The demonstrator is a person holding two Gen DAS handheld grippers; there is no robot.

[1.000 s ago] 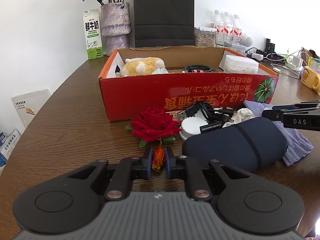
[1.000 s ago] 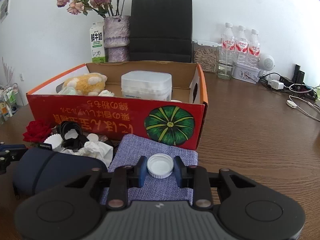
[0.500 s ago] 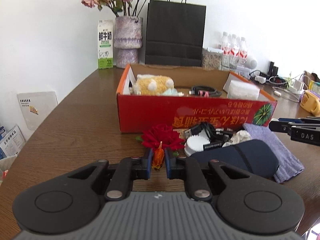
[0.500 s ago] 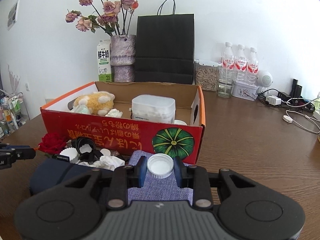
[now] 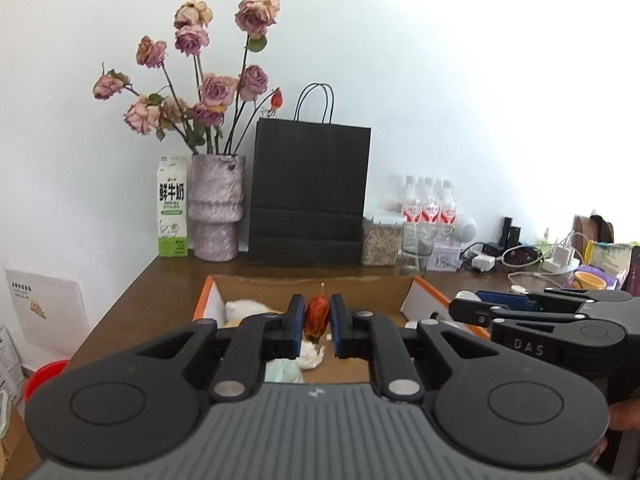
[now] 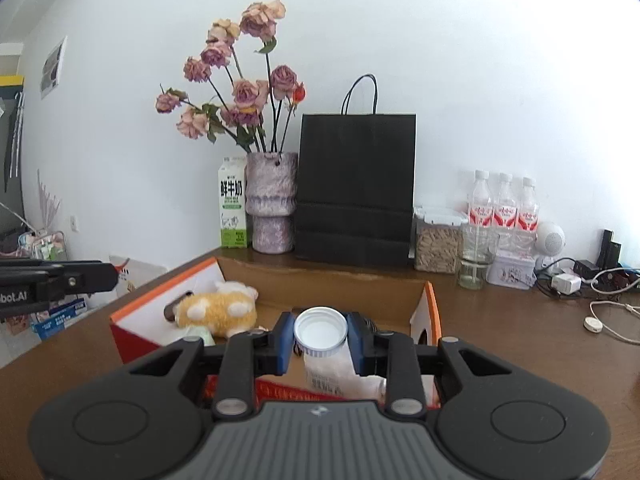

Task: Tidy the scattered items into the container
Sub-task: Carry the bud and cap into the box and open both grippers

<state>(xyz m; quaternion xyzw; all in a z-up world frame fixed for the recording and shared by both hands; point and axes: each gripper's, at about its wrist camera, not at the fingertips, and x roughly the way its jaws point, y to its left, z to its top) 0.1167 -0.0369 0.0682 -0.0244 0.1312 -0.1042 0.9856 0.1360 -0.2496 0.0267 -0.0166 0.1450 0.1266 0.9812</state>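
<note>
My left claw is pinched tight on a small dried orange-red flower bud, its thin stem tip pointing up between the blue pads. My right claw is closed on a white round plastic bottle cap, held flat with its open side facing me.

What matters for the drop is how each piece sits against the open red-and-orange cardboard box on the brown wooden bench. In the left wrist view the bud hangs over the box's open inside, with the near wall hidden under my claw and the far cardboard wall beyond the bud; below it lie a crumpled white tissue and something pale green. In the right wrist view the cap is above the box too, nearer its right end wall, over a white lidded plastic tub. A fluffy yellow plush toy lies toward the box's left end, clear of both.

Both loads look to be past the near wall, I judge, so the coming move is straight down or a plain release, not further forward. The bud is light and may cling to a pad; the cap could bounce off the tub lid.
</note>
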